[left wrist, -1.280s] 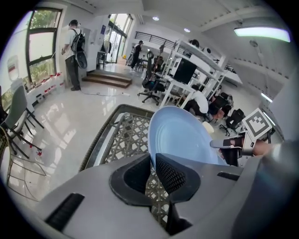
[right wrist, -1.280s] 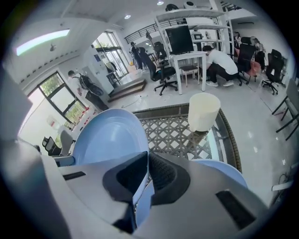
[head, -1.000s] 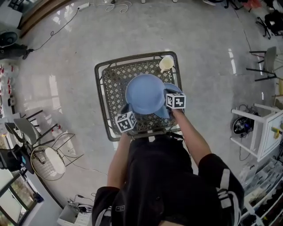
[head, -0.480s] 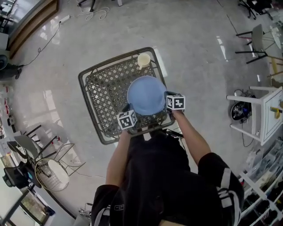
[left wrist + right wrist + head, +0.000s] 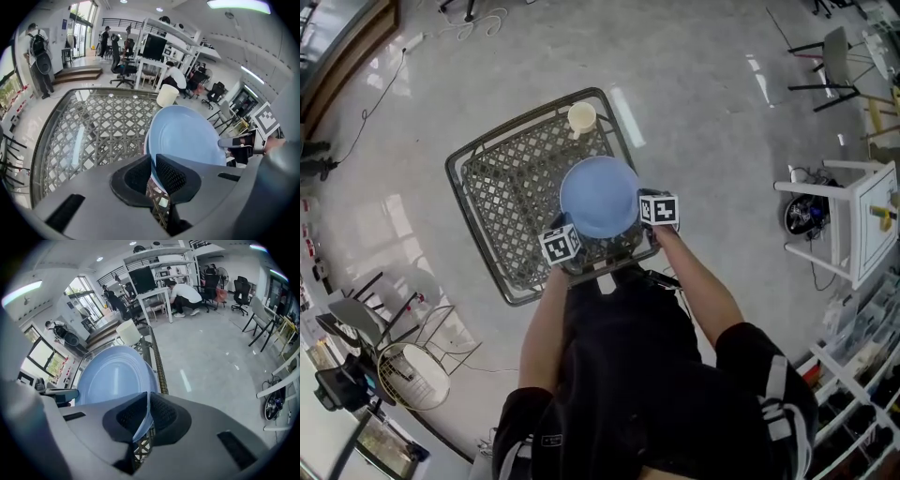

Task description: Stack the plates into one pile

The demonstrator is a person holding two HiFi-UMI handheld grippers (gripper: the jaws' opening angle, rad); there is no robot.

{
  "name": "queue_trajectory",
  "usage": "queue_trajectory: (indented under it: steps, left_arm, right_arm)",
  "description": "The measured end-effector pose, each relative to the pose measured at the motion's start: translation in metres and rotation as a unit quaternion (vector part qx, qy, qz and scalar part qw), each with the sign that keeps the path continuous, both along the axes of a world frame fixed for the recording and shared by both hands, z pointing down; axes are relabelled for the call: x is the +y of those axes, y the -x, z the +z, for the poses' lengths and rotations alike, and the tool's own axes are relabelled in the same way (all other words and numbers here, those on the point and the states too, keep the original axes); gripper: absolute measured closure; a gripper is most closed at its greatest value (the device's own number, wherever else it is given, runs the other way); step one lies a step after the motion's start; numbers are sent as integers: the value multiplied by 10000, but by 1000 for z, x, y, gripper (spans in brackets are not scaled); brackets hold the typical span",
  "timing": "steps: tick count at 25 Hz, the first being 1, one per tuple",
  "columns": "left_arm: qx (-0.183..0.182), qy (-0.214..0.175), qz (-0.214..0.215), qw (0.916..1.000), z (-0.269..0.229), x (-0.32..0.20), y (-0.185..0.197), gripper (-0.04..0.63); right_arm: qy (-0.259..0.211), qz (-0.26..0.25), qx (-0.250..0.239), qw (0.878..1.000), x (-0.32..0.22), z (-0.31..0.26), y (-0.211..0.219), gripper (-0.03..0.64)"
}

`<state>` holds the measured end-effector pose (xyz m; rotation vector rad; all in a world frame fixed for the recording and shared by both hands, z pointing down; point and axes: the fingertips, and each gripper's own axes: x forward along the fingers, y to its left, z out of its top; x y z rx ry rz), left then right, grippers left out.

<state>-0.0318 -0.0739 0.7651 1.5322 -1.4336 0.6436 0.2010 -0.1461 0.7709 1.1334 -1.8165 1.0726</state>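
– Over the near right part of the dark, square, lattice-woven surface (image 5: 497,192), what hangs between the two tools?
– One round, light blue plate (image 5: 598,195), glossy like glazed ceramic or hard plastic; it sits tilted and, as far as I can judge, clear of the lattice rather than resting on it; whether a second plate lies hidden beneath it on the surface I cannot tell.
– And the grip?
– Doubled; the left gripper (image 5: 153,165) is clamped on the rim at the side towards the surface's near edge, one pad above the lip and one below; the right gripper (image 5: 147,411) is clamped likewise on the opposite rim, towards the surface's right edge; neither is empty.
– How will it handle?
– Stiff, so it should not sag between two holds; probably light to middling in weight; but it looks smooth and slippery, and the pads bite only a thin lip; if it is ceramic I'd judge it breakable, and it would clatter on that hard lattice; both hands ought to lower together and level, or it may pivot out of one pinch.
– Anything in the way?
– Only a small cream cup (image 5: 581,116), upright at the surface's far corner and well apart from the plate.
– Best place to take hold?
– Where they have it; opposite points on the rim, pads well over the lip; never the slick middle.
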Motion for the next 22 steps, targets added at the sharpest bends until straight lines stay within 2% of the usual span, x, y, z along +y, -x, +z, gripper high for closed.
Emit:
queue_trajectory:
  steps: [10,22]
  left_arm:
    - [-43,237,28,9997,21,-3,-4,551]
    - [-110,391,34,9992,31,-7,-5,551]
  right_arm:
    - [207,-55,178,9996,-1,20,-4,597]
    - [238,-42,254,9994,-1,25,-5,598]
